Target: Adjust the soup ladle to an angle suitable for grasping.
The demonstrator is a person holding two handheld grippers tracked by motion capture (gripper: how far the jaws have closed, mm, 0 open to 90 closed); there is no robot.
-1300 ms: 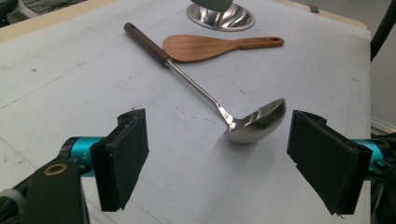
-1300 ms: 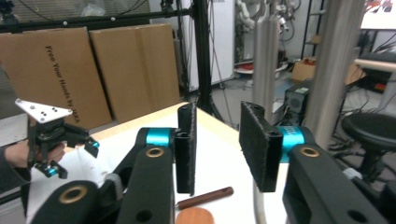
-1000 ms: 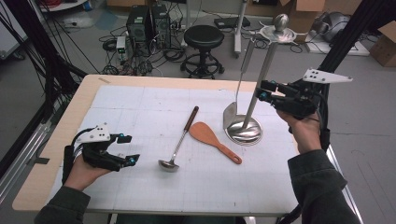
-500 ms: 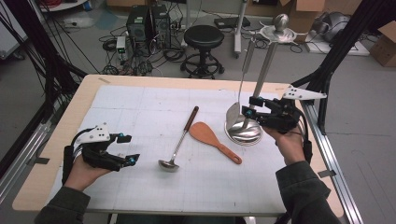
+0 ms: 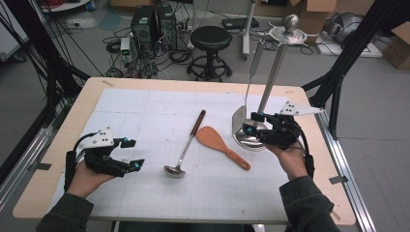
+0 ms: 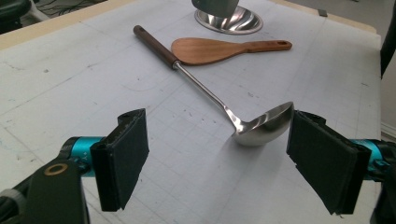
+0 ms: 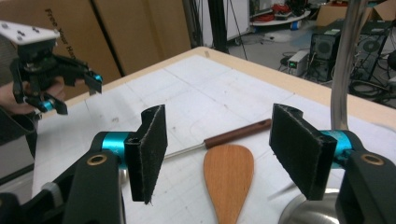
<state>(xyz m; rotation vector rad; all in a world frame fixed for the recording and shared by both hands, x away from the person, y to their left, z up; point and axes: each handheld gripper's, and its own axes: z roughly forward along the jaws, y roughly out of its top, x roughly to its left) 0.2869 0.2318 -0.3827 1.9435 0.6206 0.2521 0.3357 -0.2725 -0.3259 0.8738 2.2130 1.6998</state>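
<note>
— Where are your 2 claws right now?

— My right gripper is low over the right side of the table, just beside the steel stand. Its jaws have just been opening and stand apart with nothing between the pads. In the right gripper view the wooden spatula lies on the mat straight ahead between my 2 pads, blade toward me, not touched.

— And the left one?

— My left gripper sits near the left edge of the table, held in my palm. Its jaws are wide apart and hold nothing. In the left gripper view the bowl of the ladle lies on the mat just past my right pad, close to it, though I cannot tell whether they touch.

— How do the utensils lie?

— From above, the ladle runs slantwise in the middle of the mat, dark handle away from me, bowl toward me. The spatula is just right of it, blade near the ladle's handle, its thin handle pointing toward my right forearm. They lie close but apart.

— What about the stand?

— Its round base rests on the mat right behind my right gripper, and 1 metal turner hangs from its top ring.
</note>
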